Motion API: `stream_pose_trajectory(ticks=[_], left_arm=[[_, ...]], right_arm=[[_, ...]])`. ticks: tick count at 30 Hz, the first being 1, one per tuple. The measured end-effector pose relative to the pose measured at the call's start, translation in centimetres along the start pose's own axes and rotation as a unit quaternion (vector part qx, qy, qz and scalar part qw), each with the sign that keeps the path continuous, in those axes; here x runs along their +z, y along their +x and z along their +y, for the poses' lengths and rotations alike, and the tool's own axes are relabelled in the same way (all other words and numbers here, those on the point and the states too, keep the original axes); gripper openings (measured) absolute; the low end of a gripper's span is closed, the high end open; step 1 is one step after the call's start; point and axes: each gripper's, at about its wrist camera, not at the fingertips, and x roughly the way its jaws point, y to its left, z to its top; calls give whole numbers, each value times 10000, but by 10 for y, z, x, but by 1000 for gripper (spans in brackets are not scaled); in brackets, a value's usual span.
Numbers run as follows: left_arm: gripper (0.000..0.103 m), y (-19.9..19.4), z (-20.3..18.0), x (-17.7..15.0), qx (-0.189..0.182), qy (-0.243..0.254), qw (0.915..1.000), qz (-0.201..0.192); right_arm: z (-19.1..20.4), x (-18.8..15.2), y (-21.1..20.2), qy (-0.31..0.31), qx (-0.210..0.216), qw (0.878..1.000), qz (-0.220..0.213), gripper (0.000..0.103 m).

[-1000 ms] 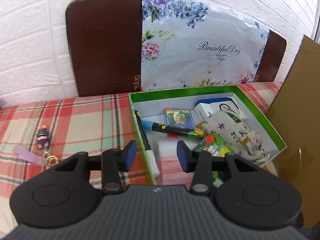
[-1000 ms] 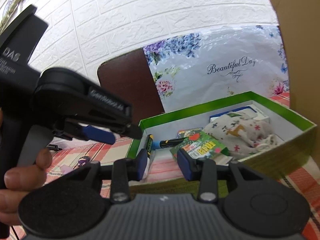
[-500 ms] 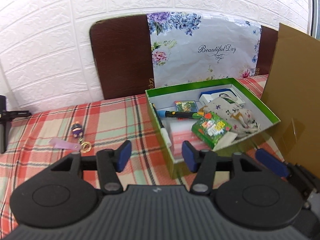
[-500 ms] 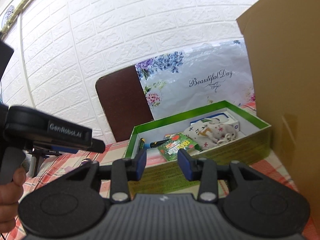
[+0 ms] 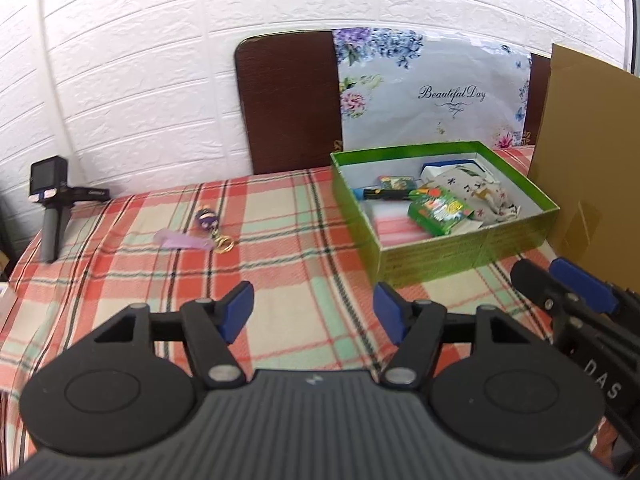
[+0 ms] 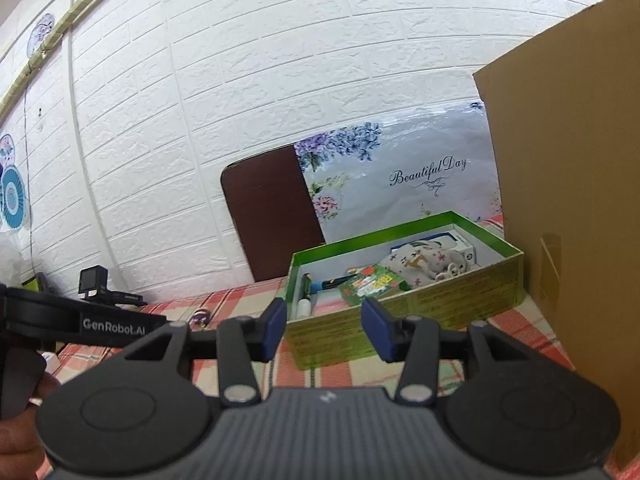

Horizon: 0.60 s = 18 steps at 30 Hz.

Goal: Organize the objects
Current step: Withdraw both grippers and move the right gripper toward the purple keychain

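A green box [image 5: 424,256] [image 6: 404,320] stands on the plaid cloth and holds a marker [image 5: 380,193], a green card pack [image 5: 440,210] [image 6: 372,284], a printed cloth pouch [image 5: 472,192] [image 6: 416,260] and a white-blue carton [image 5: 436,168]. A purple keychain [image 5: 206,226] lies on the cloth left of the box. My left gripper [image 5: 314,312] hovers over bare cloth, jaws opening, nothing between them. My right gripper [image 6: 324,326] hangs in front of the box's near wall, jaws opening and empty. It also shows at the right edge of the left wrist view [image 5: 568,288].
A tall cardboard panel [image 5: 588,152] [image 6: 568,200] rises right of the box. A brown board with a floral sheet [image 5: 432,92] leans on the white brick wall behind. A small camera on a handle [image 5: 52,204] stands at the cloth's far left edge. A hand [image 6: 16,432] grips the left tool.
Both grippers have drawn back from the box, which now looks smaller and farther. The left jaws have spread much wider, the right ones a little. The keychain and camera came into view.
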Motion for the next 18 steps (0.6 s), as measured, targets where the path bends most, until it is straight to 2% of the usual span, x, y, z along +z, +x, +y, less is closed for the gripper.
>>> stream_pose_trajectory(ticks=[5,11,18], left_arm=[[89,-16,4,-10,243,4,9995,-200],[96,-35,10,-14,337,-55,9985,-434],[96,-48,8,-23,316,-110,9981,-514]], right_arm=[[10,-2,-13,-45,96,9999,-42,45],[18,-6,-24,-50,147,9999,-49,46],[24,-10,-41,-127,176,9997,-92,46]])
